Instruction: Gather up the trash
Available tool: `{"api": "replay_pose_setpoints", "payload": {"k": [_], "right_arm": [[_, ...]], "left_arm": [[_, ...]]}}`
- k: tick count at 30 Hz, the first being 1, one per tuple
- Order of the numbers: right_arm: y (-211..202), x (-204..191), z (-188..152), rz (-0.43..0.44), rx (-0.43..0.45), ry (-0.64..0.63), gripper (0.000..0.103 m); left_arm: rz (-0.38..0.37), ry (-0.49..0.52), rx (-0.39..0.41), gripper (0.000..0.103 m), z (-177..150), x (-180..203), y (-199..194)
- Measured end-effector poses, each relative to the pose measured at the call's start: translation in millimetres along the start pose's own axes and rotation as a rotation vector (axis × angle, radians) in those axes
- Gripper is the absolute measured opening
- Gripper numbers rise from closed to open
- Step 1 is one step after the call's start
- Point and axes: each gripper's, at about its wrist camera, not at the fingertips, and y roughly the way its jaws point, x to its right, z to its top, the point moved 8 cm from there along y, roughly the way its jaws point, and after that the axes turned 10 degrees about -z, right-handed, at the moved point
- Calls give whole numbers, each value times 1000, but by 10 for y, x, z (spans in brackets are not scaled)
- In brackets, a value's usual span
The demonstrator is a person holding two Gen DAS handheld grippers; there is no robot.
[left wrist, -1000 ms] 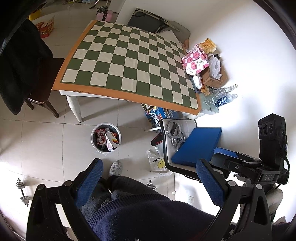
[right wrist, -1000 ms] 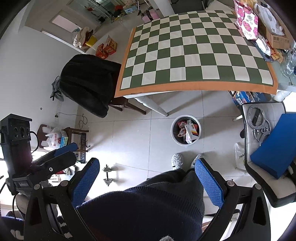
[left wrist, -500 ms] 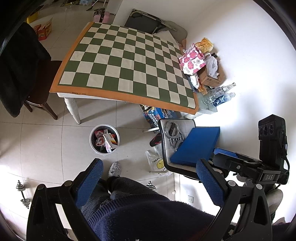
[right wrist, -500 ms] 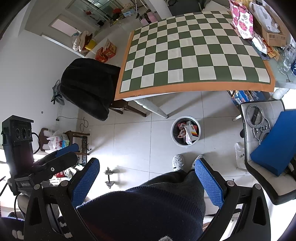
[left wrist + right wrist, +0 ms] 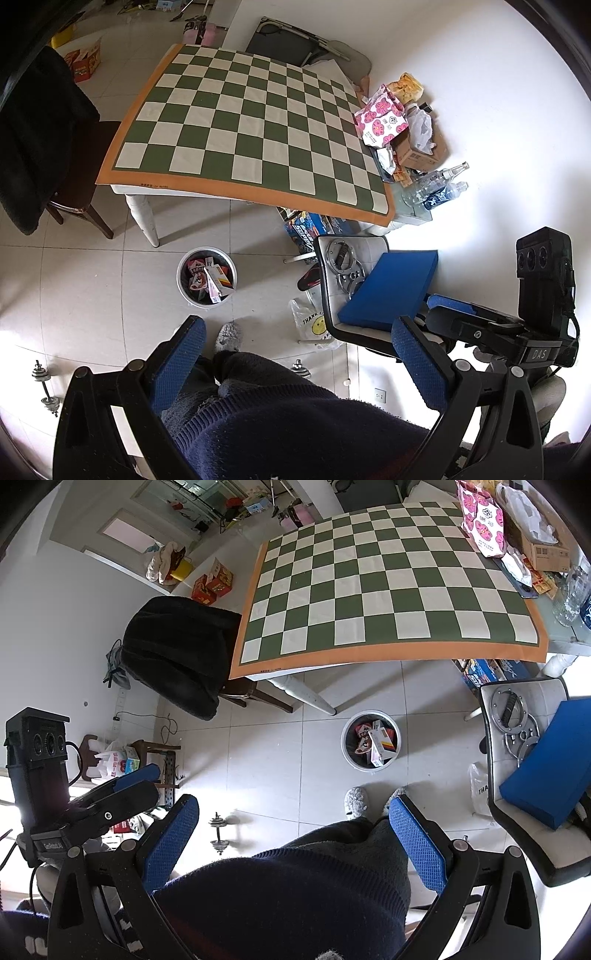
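Observation:
A round white trash bin (image 5: 207, 276) stands on the tiled floor by the table leg; it holds several cartons and wrappers. It also shows in the right wrist view (image 5: 370, 746). My left gripper (image 5: 295, 343) is open and empty, held high above the floor over the person's lap. My right gripper (image 5: 291, 827) is open and empty at a similar height. The right gripper's body shows at the right in the left wrist view (image 5: 480, 332). The green checked table (image 5: 236, 122) is bare across its cloth.
Bags, a box and bottles (image 5: 406, 136) crowd the table's far right side by the wall. A chair with a blue cushion (image 5: 391, 288) and metal rings stands right. A chair with a black coat (image 5: 177, 653) stands left. Dumbbells (image 5: 219, 832) lie on the floor.
Both grippers have risen and pulled back a little, so the table and bin look smaller and lower in view. Both stay open and empty.

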Motion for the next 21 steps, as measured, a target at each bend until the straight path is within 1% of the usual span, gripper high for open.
{"api": "replay_pose_setpoints", "payload": {"k": [14,21], "right_arm": [[-36,-24,-68,3,-3,-7,103],[-26,-21,-49,4,-2,-5,103]], "left_arm": [[0,5,0,103,12,-17,-16],[-2,7,0,103,12,-22,-22]]}}
